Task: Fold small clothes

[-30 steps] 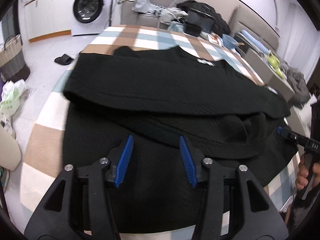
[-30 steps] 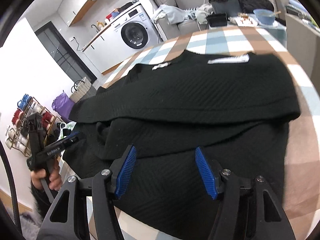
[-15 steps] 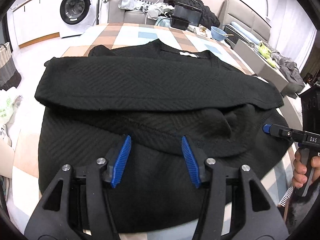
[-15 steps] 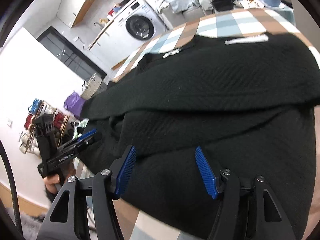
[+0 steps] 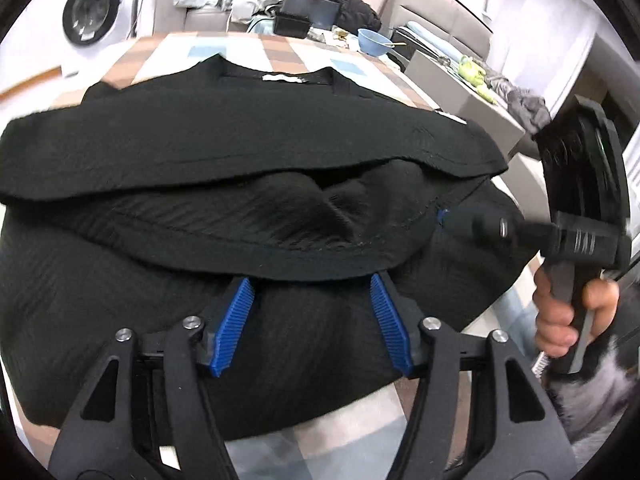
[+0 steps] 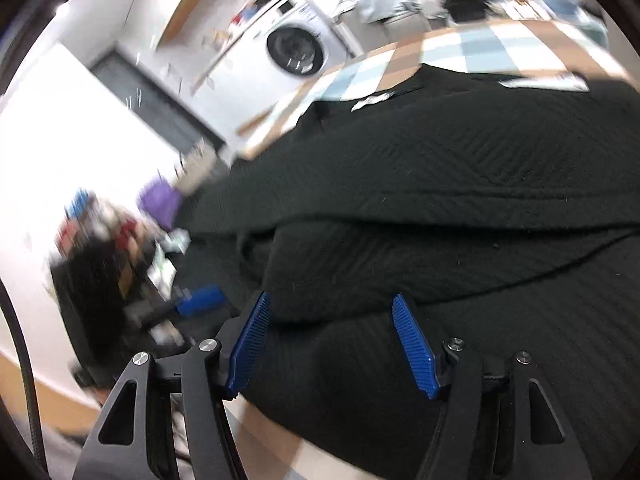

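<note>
Both hand-held grippers, left point(image 5: 312, 308) and right point(image 6: 332, 332), hover released, blue pads spread over the hem of a black ribbed knit sweater point(image 5: 240, 152). It lies on the brown, blue and white checked tabletop point(image 5: 280, 50), collar pointing away, folded sleeves running crosswise. Beyond stand a white washing machine point(image 5: 86, 20) and a grey sofa point(image 5: 440, 36).

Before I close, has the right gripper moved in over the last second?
Yes. In the left wrist view the right gripper has come in from the table's right edge and now reaches onto the black sweater, jaws open.
</note>
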A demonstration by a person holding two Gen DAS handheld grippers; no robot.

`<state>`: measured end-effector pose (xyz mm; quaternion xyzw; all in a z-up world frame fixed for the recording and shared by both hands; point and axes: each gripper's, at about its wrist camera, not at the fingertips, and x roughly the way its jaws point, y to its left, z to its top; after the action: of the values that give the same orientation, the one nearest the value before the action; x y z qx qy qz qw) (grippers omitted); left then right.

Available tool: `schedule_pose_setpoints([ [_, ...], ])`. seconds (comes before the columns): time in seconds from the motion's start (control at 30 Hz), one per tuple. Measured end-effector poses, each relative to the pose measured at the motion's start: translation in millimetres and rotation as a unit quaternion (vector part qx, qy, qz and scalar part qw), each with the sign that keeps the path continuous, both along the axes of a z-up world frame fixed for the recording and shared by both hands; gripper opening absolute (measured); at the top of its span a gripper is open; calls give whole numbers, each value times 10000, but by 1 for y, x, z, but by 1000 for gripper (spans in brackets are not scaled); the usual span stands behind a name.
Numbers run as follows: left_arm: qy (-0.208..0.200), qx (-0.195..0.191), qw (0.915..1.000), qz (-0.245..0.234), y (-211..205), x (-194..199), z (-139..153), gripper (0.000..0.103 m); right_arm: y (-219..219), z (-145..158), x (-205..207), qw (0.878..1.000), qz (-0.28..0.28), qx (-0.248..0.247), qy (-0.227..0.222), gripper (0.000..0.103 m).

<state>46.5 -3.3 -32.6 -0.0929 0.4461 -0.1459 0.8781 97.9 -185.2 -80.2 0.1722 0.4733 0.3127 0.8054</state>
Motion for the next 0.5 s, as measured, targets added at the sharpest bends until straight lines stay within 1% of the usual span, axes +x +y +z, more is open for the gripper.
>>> schedule_pose_setpoints([
  [0.07, 0, -65, 9999, -113, -8, 2, 1, 61, -8, -1, 11, 9989, -212, 402, 133, 65],
  [0.1, 1, -130, 9997, -198, -10, 3, 2, 63, -12, 1, 16, 9981, -357, 485, 96, 65],
  [0.17, 29, -233, 9991, -362, -13, 4, 4, 63, -14, 7, 24, 9974, -538, 471, -17, 65],
  [0.2, 51, -321, 9986, -421, -13, 5, 5, 63, -14, 9, 27, 9972, -541, 512, -28, 65],
  [0.27, 143, -624, 9966, -514, -12, 5, 5, 63, -13, 9, 32, 9969, -572, 544, 28, 65],
  [0.33, 222, -920, 9932, -679, -11, 3, 7, 63, -11, 7, 37, 9973, -578, 447, 94, 65],
  [0.4, 321, -1025, 9910, -793, -14, 1, 5, 63, -11, 5, 36, 9974, -584, 399, 113, 65],
  [0.5, 514, -1086, 9886, -906, -20, 4, -2, 63, -9, 4, 34, 9977, -550, 375, 152, 65],
])
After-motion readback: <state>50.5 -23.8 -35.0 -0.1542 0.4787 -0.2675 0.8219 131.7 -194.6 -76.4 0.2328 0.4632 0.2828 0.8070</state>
